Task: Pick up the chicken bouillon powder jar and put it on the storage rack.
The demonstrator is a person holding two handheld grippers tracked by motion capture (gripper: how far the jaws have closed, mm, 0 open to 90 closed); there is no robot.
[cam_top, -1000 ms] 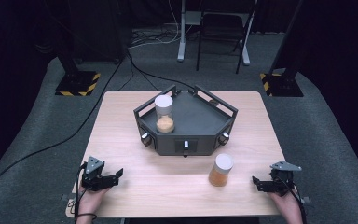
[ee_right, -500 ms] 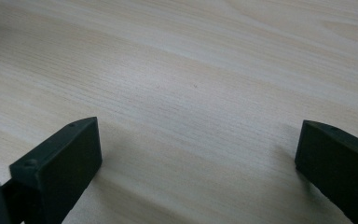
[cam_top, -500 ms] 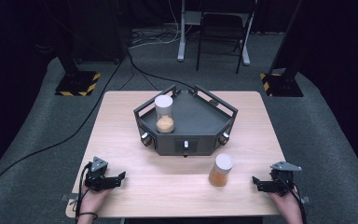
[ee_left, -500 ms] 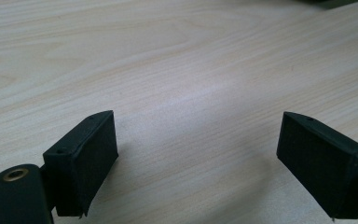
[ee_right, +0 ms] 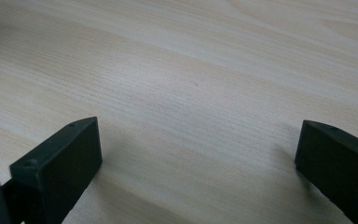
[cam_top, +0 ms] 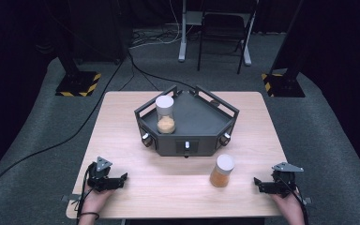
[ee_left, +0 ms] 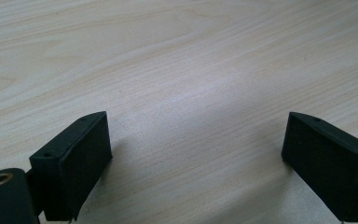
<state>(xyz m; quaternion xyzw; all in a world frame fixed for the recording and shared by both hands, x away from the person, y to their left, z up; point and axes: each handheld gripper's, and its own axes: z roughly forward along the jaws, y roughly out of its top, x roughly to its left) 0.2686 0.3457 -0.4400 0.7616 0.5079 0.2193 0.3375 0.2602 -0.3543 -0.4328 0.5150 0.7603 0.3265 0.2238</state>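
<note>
My left gripper [cam_top: 122, 178] sits low over the near left of the table [cam_top: 122, 122], pointing inward toward the middle. Its jaws have just been opening and now stand wide apart, with nothing between them but bare wood. From the left gripper view I see both black pads [ee_left: 81, 158] spread to the edges and the pale grain running clean across the gap. My left hand [cam_top: 93, 200] comes in from the near edge, the cable trailing off beside it.

My right gripper [cam_top: 258, 183] rests at the near right corner, also pointing inward. Its jaws are released too, wide and empty; the right gripper view gives me the same plain wood between the pads [ee_right: 67, 163].

The thing nearest me is the jar [cam_top: 222, 170] with the white lid and orange filling. It stands upright on the table, just in front of the tray [cam_top: 215, 126], left of my right gripper and apart from it. My jaws face roughly toward it, though from above I cannot tell whether they line up with it exactly.

A second jar [cam_top: 165, 115], taller, clear, with a white lid and orange at the bottom, stands upright inside the dark tray, at its left side. The tray sits mid-table, well apart from both my hands.
</note>
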